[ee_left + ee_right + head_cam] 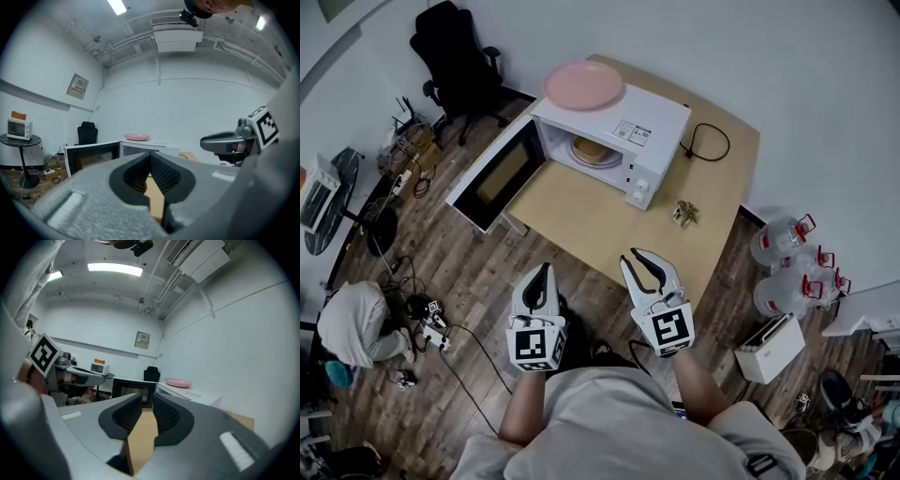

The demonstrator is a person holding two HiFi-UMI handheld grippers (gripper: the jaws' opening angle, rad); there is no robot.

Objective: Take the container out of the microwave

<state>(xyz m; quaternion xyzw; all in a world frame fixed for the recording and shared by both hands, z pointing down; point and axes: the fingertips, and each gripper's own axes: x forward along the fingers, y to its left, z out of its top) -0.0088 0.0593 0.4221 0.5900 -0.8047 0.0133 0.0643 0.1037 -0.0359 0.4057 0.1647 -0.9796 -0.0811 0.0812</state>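
The white microwave [614, 131] stands on a wooden table [581, 211] with its door [492, 178] swung open to the left. Inside it sits a pale round container [589, 150]. A pink plate [584, 84] lies on the microwave's top. Both grippers hover side by side at the table's near edge, pointing toward the microwave and well short of it. My left gripper [544, 272] has its jaws together and empty. My right gripper [636, 259] stands open with nothing between its pads [164, 413]. The gripper views show the door [133, 390] and plate [136, 137], not the container.
A small tan object [684, 213] and a black cable [708, 141] lie on the table to the right of the microwave. Water jugs [787, 244] and a white box [772, 347] stand on the floor at right. An office chair [455, 56] and floor cables [422, 319] are at left.
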